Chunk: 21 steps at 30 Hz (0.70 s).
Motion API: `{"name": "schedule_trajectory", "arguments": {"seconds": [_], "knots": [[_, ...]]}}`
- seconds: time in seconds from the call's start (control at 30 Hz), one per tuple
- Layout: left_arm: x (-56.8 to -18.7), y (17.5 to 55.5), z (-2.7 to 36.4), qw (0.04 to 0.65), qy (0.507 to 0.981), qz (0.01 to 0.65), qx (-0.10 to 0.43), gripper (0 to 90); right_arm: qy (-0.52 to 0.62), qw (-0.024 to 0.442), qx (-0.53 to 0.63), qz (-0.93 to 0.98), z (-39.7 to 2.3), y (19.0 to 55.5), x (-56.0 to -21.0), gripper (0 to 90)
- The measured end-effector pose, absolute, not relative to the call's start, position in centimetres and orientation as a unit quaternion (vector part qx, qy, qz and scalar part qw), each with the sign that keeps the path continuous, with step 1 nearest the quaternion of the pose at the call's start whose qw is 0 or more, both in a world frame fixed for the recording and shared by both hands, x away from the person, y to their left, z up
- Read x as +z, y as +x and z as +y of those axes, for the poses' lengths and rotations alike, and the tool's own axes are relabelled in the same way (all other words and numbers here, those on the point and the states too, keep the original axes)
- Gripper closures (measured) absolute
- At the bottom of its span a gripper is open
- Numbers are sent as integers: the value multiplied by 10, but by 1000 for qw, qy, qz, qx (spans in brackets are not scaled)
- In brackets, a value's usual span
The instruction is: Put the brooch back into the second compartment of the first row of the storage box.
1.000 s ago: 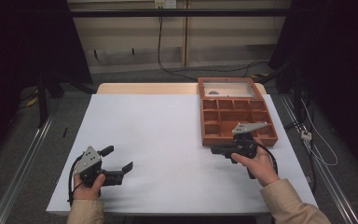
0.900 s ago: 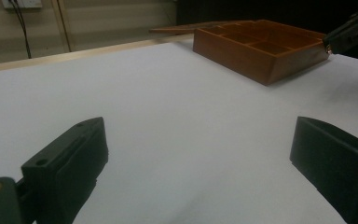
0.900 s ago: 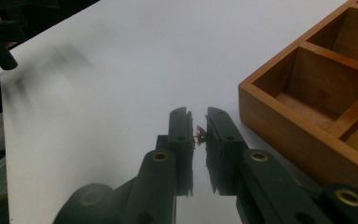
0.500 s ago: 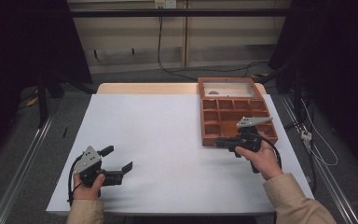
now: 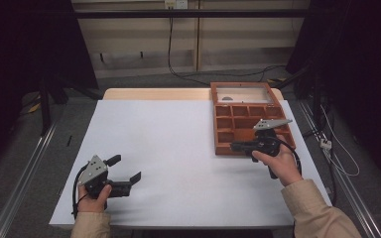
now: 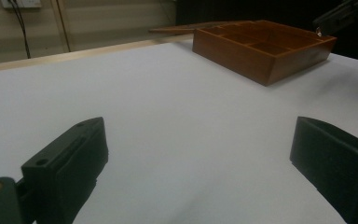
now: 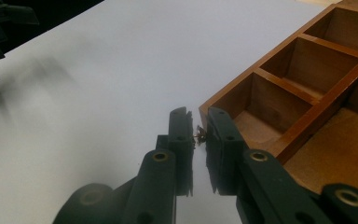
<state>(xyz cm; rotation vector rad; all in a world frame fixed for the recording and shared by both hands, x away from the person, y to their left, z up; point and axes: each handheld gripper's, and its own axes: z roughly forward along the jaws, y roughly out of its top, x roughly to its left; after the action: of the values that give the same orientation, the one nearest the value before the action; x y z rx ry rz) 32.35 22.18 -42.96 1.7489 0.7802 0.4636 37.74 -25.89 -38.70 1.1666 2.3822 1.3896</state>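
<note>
White table (image 5: 178,148); black cable (image 5: 171,44) down back wall; floor rails (image 5: 25,183).

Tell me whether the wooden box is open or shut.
Open: the wooden box has bare compartments showing, and its lid lies flat behind it.

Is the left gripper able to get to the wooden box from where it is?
Probably yes. The left gripper sits open at the near left, the wooden box is far right, and only bare white table lies between. It would take a long reach, though.
</note>
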Motion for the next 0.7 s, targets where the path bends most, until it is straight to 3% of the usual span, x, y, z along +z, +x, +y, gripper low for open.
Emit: {"name": "schedule_trajectory", "arguments": {"seconds": [0.7], "knots": [[-430,324,221,550,742,331,193,39,404,89,461,785,-273,394,-381,809]]}}
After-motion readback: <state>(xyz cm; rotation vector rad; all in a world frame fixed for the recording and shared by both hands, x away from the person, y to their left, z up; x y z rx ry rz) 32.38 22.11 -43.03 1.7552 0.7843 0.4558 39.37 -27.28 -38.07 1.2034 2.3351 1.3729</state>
